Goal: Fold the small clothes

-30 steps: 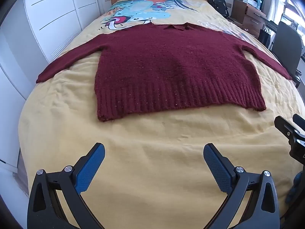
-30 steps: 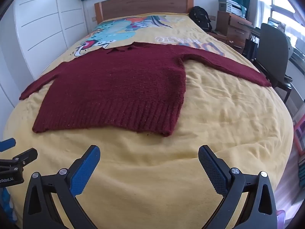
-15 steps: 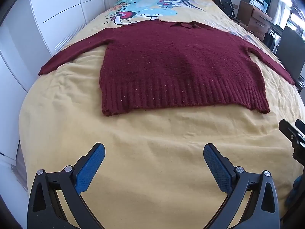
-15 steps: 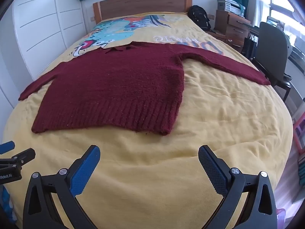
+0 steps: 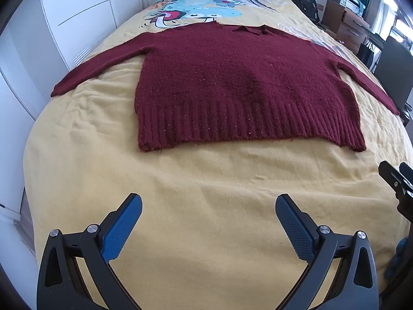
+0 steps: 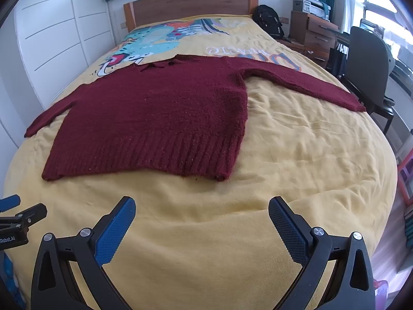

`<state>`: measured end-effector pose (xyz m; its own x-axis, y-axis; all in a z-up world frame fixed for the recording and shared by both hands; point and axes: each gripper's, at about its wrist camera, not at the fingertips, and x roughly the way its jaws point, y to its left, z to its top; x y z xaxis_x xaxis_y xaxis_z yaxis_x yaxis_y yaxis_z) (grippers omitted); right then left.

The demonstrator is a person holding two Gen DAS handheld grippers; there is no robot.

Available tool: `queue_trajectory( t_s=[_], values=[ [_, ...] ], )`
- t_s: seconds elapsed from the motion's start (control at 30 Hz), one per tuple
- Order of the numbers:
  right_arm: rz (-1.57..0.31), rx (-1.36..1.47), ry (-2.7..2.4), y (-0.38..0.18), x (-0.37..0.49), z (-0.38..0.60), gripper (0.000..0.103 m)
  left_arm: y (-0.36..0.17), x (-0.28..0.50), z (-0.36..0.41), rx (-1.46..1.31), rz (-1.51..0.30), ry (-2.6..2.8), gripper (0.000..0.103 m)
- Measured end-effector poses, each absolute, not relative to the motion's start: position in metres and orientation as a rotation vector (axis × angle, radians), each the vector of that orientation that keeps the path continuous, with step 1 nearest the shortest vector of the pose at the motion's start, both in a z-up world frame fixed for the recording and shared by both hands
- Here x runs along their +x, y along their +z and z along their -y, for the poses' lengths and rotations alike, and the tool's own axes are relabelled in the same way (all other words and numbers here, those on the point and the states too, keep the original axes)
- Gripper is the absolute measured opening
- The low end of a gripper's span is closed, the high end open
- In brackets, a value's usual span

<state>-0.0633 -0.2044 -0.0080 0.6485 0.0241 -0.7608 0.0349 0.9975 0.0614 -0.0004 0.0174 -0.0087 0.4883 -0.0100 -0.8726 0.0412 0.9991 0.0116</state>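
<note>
Maroon knit: the sweater (image 5: 242, 82) lies flat and face-up-or-down I cannot tell, on the yellow bedspread (image 5: 180, 206), collar toward the wooden headboard (image 6: 188, 4), ribbed hem (image 5: 247, 126) toward the grippers.
Long axis: sleeve to sleeve, running 9 to 3 o'clock across the bed; left sleeve (image 5: 100, 64) toward the white wardrobe (image 5: 77, 13), right sleeve (image 6: 307, 82) toward the desk chair (image 6: 369, 64).
Left gripper (image 5: 208, 208): fingers spread wide, holding nothing, over bare bedspread; the hem's left corner sits at about 11 o'clock, apart from the blue pads (image 5: 121, 227).
Right gripper (image 6: 201, 206): also released and empty; the hem's right corner (image 6: 219, 173) sits just past 12 o'clock, near but not touching.
Nearer arm: the right, by my judgement, since its hem corner lies closer ahead of its fingers than the left one's does.
Coming move: likely each gripper goes forward to its own hem corner or sleeve; nothing is folded yet.
Change from a second ago: in both views the sweater sits lower and larger, so both grippers have closed in on the hem; finger spread is unchanged, and the sweater itself has not shifted on the bed.
</note>
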Motion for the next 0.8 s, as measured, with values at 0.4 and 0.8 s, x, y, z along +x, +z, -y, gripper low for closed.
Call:
queue_trajectory(
  t_s=[0.4,0.8],
  values=[
    [-0.867,0.071,-0.007,-0.0083,-0.0632,0.2043,0.103,-0.0083,-0.0013,-0.0196,0.02,-1.069,-0.045,0.102],
    [-0.869,0.072,-0.006,-0.0087,-0.0641,0.2046,0.103,-0.0064,-0.0024,-0.0205,0.004,-1.076,-0.043,0.102]
  ],
)
